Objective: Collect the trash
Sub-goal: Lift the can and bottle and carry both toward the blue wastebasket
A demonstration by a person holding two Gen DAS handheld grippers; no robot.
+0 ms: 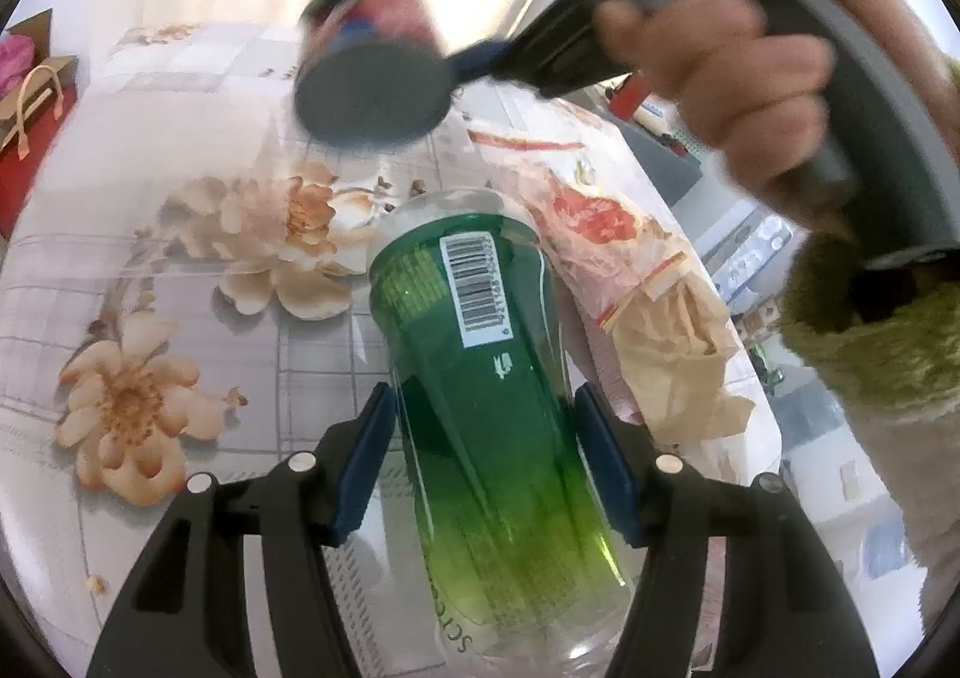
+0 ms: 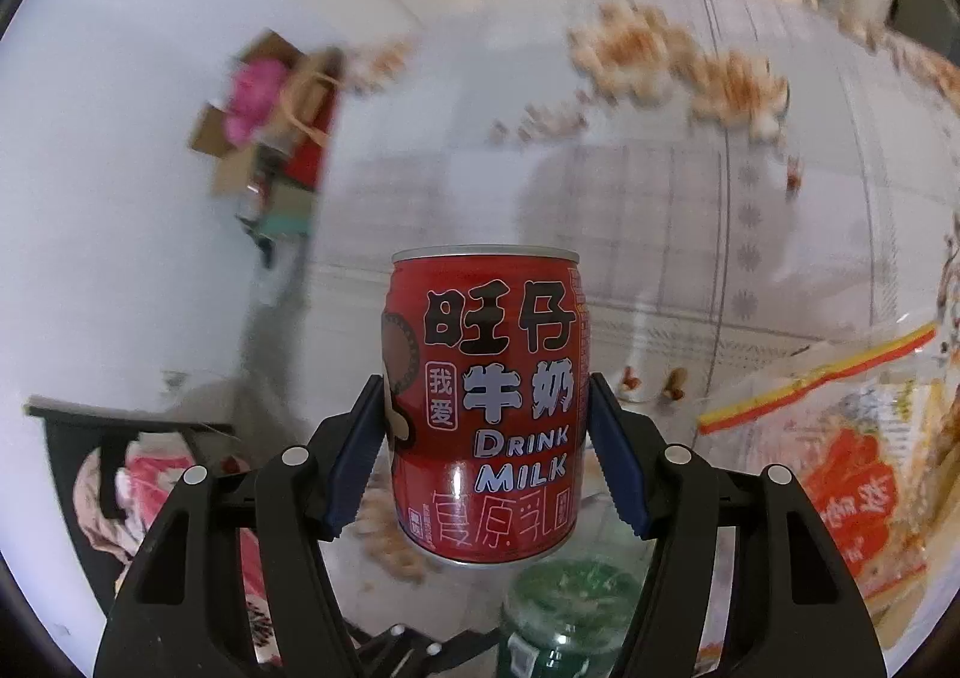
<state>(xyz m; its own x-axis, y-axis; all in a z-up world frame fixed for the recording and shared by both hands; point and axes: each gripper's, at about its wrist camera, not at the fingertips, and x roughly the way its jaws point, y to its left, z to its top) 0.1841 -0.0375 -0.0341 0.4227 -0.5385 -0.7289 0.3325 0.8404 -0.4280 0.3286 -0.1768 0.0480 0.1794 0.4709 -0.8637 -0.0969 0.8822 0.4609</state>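
Two pieces of trash are already gripped, so I'd say the collecting is partway along but nothing looks binned yet. Going big to small: one table under a floral tablecloth [image 1: 180, 270], and on it one large crinkly snack bag [image 1: 606, 234] with red and orange print, lying just right of the bottle and not picked up by anything, so that's the obvious leftover. Then one green plastic bottle [image 1: 480, 378], barcode facing up, pinched around its middle between the blue pads of the left gripper [image 1: 486, 462]; from the left wrist view I can't tell if it's lifted or resting on the cloth. Then one red milk can [image 2: 486, 408], upright and squeezed between the pads of the right gripper [image 2: 486, 450], held up off the table with the bottle's top showing right below it. In the left view that same can is a blurry thing up top, with the person's hand [image 1: 720, 66] wrapped round the right gripper's handle. Off to the left on the floor there's one black bin [image 2: 120, 474] with some pink crumpled stuff inside, which I'd guess is where both items go. A few tiny crumbs [image 1: 96, 582] sit on the cloth too, too small to count properly.
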